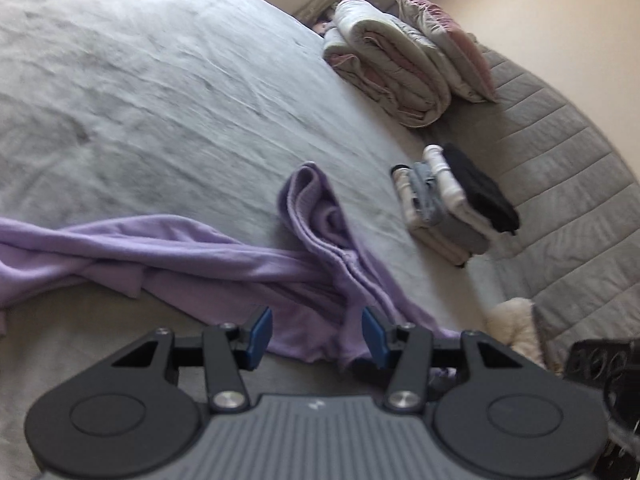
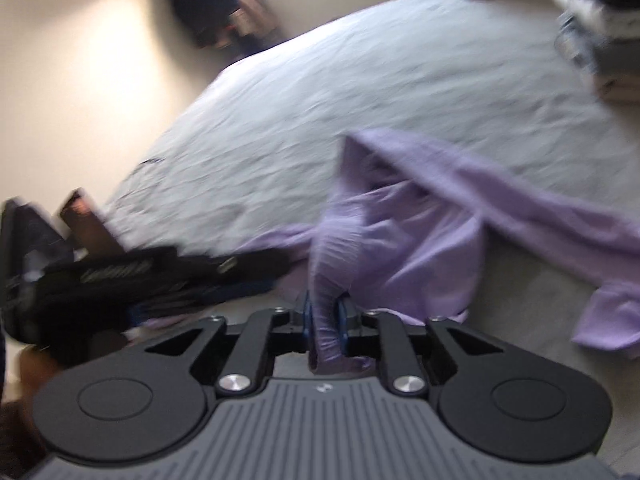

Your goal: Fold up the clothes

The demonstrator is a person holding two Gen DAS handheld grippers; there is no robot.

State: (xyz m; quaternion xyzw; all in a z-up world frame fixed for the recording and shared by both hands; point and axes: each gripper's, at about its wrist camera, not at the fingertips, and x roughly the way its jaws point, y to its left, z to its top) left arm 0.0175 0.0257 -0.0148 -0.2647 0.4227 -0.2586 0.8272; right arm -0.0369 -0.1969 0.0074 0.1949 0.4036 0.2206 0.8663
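A crumpled lilac garment (image 1: 224, 256) lies on the grey bed sheet (image 1: 160, 100). In the left wrist view my left gripper (image 1: 318, 334) hovers over its near edge, open, its blue pads (image 1: 262, 334) apart with cloth lying under the gap. In the right wrist view my right gripper (image 2: 324, 316) is shut on a bunched, ribbed strip of the lilac garment (image 2: 404, 236), which rises from the jaws in a fold. The left gripper (image 2: 120, 280) shows there as a blurred black shape at the left.
A small stack of folded clothes (image 1: 452, 208) sits to the right on the sheet. Behind it are a folded quilt (image 1: 388, 68) and a pillow (image 1: 448, 44) against a grey padded headboard (image 1: 560, 184). A wall (image 2: 80, 100) borders the bed's far side.
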